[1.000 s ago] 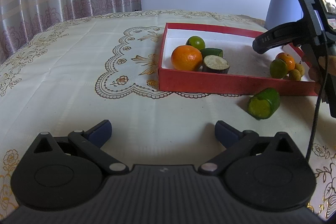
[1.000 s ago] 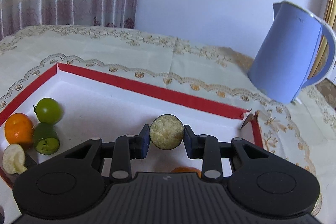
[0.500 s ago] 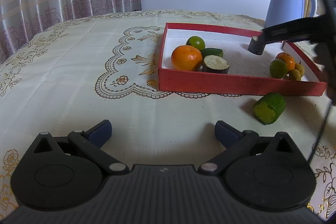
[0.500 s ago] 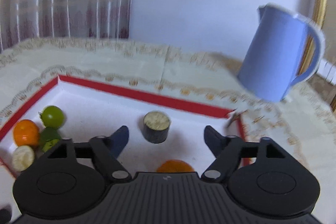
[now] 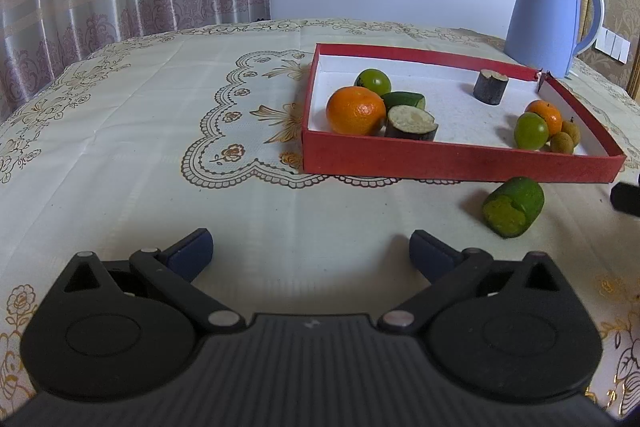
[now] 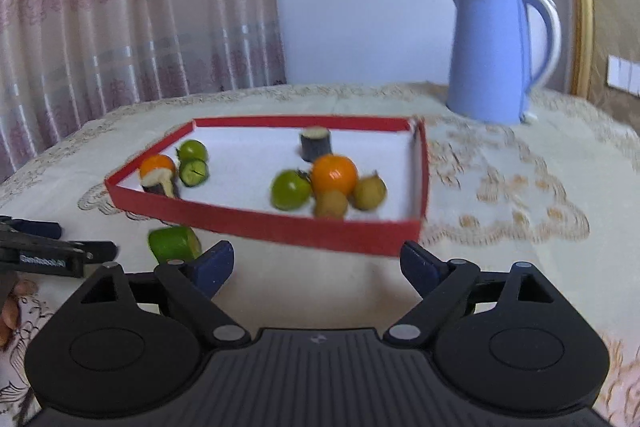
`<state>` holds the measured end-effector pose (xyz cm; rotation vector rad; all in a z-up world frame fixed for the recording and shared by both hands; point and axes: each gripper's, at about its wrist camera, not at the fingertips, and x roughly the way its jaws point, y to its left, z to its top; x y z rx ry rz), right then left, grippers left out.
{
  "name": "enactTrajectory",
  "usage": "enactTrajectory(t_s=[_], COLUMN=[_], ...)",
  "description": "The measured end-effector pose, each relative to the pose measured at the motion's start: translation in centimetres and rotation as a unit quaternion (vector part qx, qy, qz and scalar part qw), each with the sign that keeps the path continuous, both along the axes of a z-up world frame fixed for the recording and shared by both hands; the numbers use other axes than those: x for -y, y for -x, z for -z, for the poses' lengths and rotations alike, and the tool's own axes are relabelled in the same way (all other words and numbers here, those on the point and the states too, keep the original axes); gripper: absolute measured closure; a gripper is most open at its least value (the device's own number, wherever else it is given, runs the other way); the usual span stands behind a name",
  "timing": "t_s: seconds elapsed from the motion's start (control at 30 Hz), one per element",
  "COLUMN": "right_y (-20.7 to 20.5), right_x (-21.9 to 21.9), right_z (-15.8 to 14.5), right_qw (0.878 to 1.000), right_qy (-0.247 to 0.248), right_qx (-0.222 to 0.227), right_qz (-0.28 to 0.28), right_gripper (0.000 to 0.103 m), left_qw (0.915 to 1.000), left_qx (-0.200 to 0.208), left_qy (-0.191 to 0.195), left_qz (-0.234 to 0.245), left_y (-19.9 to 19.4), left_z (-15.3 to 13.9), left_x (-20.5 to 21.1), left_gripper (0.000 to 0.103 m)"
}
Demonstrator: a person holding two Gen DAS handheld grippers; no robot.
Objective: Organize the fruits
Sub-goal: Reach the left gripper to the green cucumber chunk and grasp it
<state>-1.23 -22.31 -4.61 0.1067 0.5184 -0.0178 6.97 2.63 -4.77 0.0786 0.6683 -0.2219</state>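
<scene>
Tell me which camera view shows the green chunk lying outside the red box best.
The left wrist view. There the green chunk is sharp and whole on the tablecloth, just in front of the red box, its cut face towards the camera. In the right wrist view the chunk is blurred and partly hidden behind a finger of the right hand-held gripper.

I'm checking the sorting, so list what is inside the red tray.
Inside the red tray: two oranges, two green round fruits, two small brown fruits, a green chunk and two dark chunks. Anything behind the front wall is hidden.
</scene>
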Motion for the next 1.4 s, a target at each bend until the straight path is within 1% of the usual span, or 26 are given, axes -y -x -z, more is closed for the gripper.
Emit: enactTrajectory(t_s=[0.13, 0.2, 0.27, 0.33, 0.4, 0.47, 0.57, 0.67, 0.7, 0.73, 0.77, 0.8, 0.97, 1.0, 1.03, 1.07, 1.1, 1.13, 1.17, 1.4], right_y=[-0.5, -0.2, -0.3, -0.5, -0.7, -0.6, -0.6, -0.6, -0.5, -0.5, -0.5, -0.5, -0.5, -0.5, -0.5, -0.5, -0.5, -0.5, -0.5, -0.5], right_x=[0.7, 0.8, 0.9, 1.4, 2.0, 2.2, 2.1, 2.3, 2.3, 2.3, 2.2, 2.2, 2.3, 2.3, 2.3, 2.3, 2.3, 2.3, 2.3, 2.3], right_z=[1.1, 1.3, 1.4, 1.6, 1.9, 1.9, 2.0, 2.0, 2.0, 2.0, 2.0, 2.0, 2.0, 2.0, 2.0, 2.0, 2.0, 2.0, 2.0, 2.0], right_qw=[1.0, 1.0, 0.999, 0.999, 0.997, 0.997, 0.997, 0.996, 0.996, 0.996, 0.996, 0.996, 0.996, 0.996, 0.996, 0.996, 0.996, 0.996, 0.996, 0.996], right_qy=[-0.022, -0.025, -0.03, -0.046, -0.067, -0.074, -0.072, -0.076, -0.077, -0.077, -0.076, -0.076, -0.077, -0.077, -0.077, -0.078, -0.077, -0.077, -0.077, -0.077], right_qx=[-0.012, -0.012, -0.017, -0.026, -0.034, -0.032, -0.032, -0.03, -0.03, -0.03, -0.03, -0.03, -0.029, -0.03, -0.029, -0.029, -0.029, -0.029, -0.029, -0.03], right_qz=[0.008, 0.006, 0.003, 0.007, 0.012, 0.012, 0.015, 0.02, 0.021, 0.021, 0.021, 0.021, 0.022, 0.022, 0.022, 0.022, 0.022, 0.022, 0.022, 0.022], right_gripper=[0.012, 0.012, 0.012, 0.012, 0.011, 0.011, 0.011, 0.011, 0.011, 0.011, 0.011, 0.011, 0.011, 0.011, 0.011, 0.011, 0.011, 0.011, 0.011, 0.01], left_qw=[0.9999, 0.9998, 0.9995, 0.9986, 0.9962, 0.9926, 0.9835, 0.9753, 0.9733, 0.9717, 0.9702, 0.969, 0.9635, 0.9621, 0.9609, 0.9594, 0.9587, 0.9582, 0.9582, 0.9597], left_qx=[0.008, 0.011, 0.022, 0.03, 0.04, 0.063, 0.098, 0.111, 0.108, 0.103, 0.093, 0.085, 0.073, 0.069, 0.067, 0.061, 0.054, 0.045, 0.037, 0.043], left_qy=[0.007, 0.013, 0.012, 0.012, 0.018, 0.001, -0.041, -0.075, -0.077, -0.077, -0.074, -0.069, -0.06, -0.056, -0.054, -0.053, -0.052, -0.051, -0.049, -0.044], left_qz=[0.005, 0.01, 0.018, 0.042, 0.076, 0.104, 0.147, 0.176, 0.187, 0.199, 0.211, 0.221, 0.251, 0.258, 0.263, 0.27, 0.274, 0.278, 0.28, 0.274], left_y=[0.3, 0.5, 0.9, 1.5, 2.3, 3.1, 3.9, 3.6, 3.3, 2.9, 2.5, 2.1, 1.1, 1.0, 0.9, 0.8, 0.7, 0.5, 0.4, 0.6], left_z=[-0.1, -0.1, -0.3, -0.7, -1.1, -1.7, -2.2, -2.5, -2.6, -2.6, -2.6, -2.6, -2.1, -2.0, -1.9, -1.8, -1.7, -1.6, -1.5, -1.2], left_x=[-0.1, -0.1, 0.1, 0.7, 1.7, 3.1, 5.2, 6.9, 7.2, 7.5, 7.8, 8.0, 8.6, 8.7, 8.8, 8.9, 9.0, 9.1, 9.1, 8.8], left_gripper=[0.0, 0.0, 0.0, 0.0, 0.0, 0.0, 0.0, 0.001, 0.005, 0.012, 0.014, 0.014, 0.018, 0.021, 0.025, 0.03, 0.047, 0.067, 0.066, 0.066])
